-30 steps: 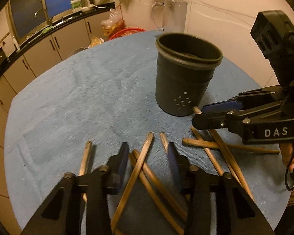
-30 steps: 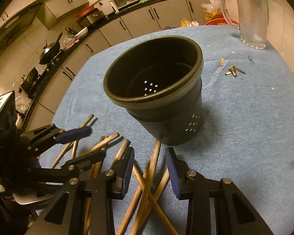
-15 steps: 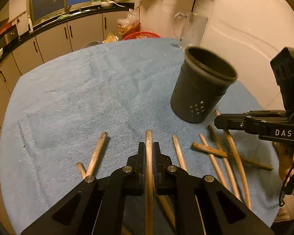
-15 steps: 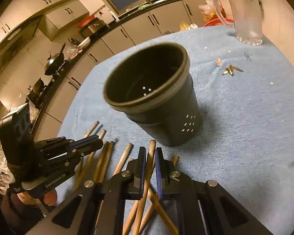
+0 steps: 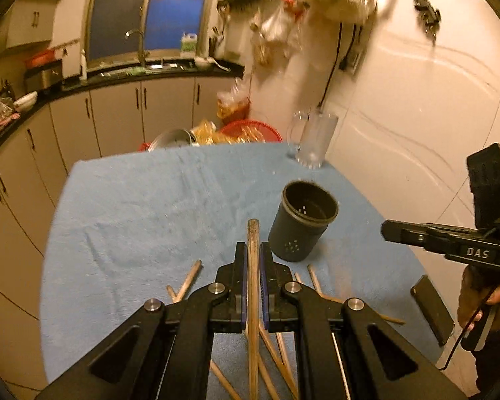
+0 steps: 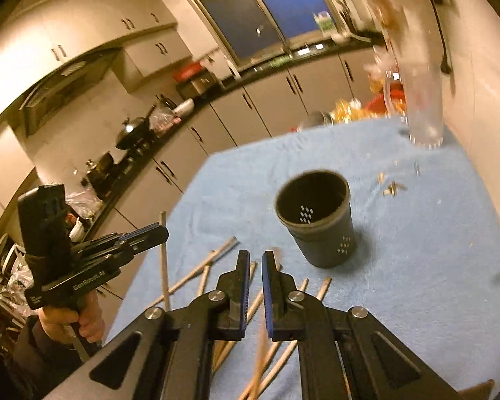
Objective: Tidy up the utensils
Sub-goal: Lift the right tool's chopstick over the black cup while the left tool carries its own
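Blue-clothed table (image 5: 143, 206): dark holder (image 5: 301, 221), loose chopsticks (image 5: 187, 280), glass pitcher (image 5: 313, 145), black slab (image 5: 431, 310), possibly phone.

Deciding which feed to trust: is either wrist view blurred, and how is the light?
Left wrist view: mostly sharp, the held chopstick and dark holder crisp, only the top hanging clutter smeared. Right wrist view: motion-blurred, the chopstick between its fingers smeared. Both dim, yellow-tinted, fisheye-bent.

The bench (image 5: 143, 200) is covered in light blue cloth. The utensil holder (image 5: 301, 225) is dark grey, with small pale holes in a cluster pattern on its side. The chopsticks (image 5: 252, 266) are brown wood. Both grippers are black; their fingers (image 6: 245, 280) carry blue pads. The pitcher (image 5: 313, 143) is clear. A basket (image 5: 250, 130) behind is red.
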The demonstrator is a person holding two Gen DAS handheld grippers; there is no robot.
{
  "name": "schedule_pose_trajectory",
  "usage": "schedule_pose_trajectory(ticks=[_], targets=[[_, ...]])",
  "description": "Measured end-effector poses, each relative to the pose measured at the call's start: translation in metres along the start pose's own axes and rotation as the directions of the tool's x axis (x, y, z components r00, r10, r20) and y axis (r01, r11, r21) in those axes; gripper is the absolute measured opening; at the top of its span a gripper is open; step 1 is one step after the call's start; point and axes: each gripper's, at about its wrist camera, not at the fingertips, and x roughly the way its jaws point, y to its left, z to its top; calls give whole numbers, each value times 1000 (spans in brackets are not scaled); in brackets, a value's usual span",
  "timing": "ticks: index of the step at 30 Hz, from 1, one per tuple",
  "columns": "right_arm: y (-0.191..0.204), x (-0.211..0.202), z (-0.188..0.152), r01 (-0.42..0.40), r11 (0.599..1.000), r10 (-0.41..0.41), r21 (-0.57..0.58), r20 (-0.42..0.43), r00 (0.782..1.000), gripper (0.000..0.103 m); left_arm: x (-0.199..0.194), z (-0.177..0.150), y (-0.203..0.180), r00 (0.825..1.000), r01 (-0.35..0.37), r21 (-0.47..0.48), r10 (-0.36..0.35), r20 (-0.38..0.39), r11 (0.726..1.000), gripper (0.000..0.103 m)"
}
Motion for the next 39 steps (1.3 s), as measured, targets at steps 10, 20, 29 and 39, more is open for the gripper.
schedule_pose_trajectory(ticks=[10,20,29,39], targets=[[10,18,-2,66,997,-70,-30,-179,981,34,-27,7,-12,999,-12,4,12,43,1000,7],[-37,118,-10,178,983,-154,47,-322,934,39,-16,8,-12,1000,-8,-15,8,24,1000,7],[-33,118,-13,187,982,-175,22,-259,950,9,-16,9,-8,999,-9,-37,11,32,999,7],[19,12,16,94,993,-98,-74,-61,993,8,-39,20,-21,996,-7,-25,10,88,1000,7]])
